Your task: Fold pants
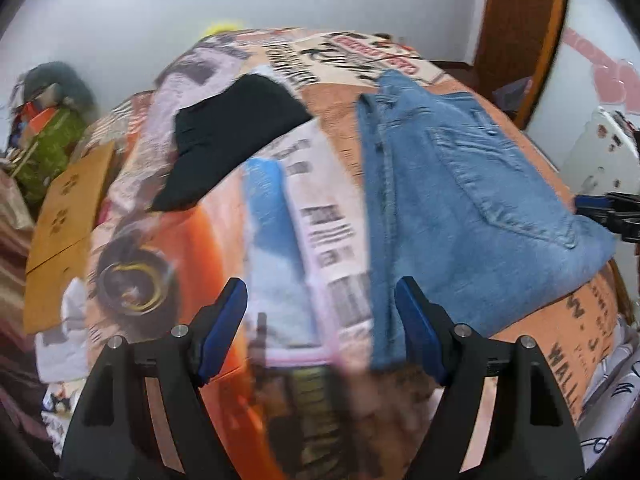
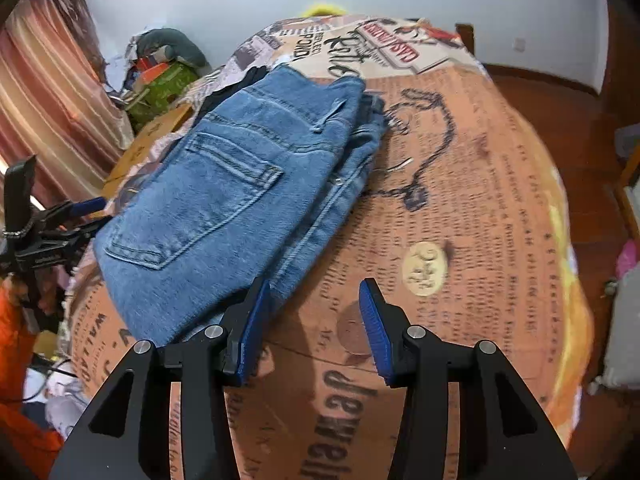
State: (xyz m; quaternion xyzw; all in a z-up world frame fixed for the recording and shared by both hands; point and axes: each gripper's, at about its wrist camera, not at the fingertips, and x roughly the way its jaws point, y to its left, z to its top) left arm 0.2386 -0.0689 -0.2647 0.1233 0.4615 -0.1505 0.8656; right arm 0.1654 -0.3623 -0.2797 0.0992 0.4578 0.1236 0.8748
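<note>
Light blue jeans (image 1: 460, 200) lie folded into a compact stack on the printed bedspread (image 1: 224, 264), back pocket facing up; they also show in the right wrist view (image 2: 224, 200). My left gripper (image 1: 322, 296) is open and empty, above the bedspread just left of the jeans' near edge. My right gripper (image 2: 314, 300) is open and empty, just right of the jeans' near corner. The left gripper shows at the left edge of the right wrist view (image 2: 86, 210). The right gripper's tips show at the right edge of the left wrist view (image 1: 612, 212).
A folded black garment (image 1: 228, 136) lies on the bedspread left of the jeans. A cardboard box (image 1: 68, 216) and a clutter pile (image 1: 48, 128) stand beside the bed on the left. A striped curtain (image 2: 44, 92) hangs there. A wooden door frame (image 1: 520, 36) is at the far right.
</note>
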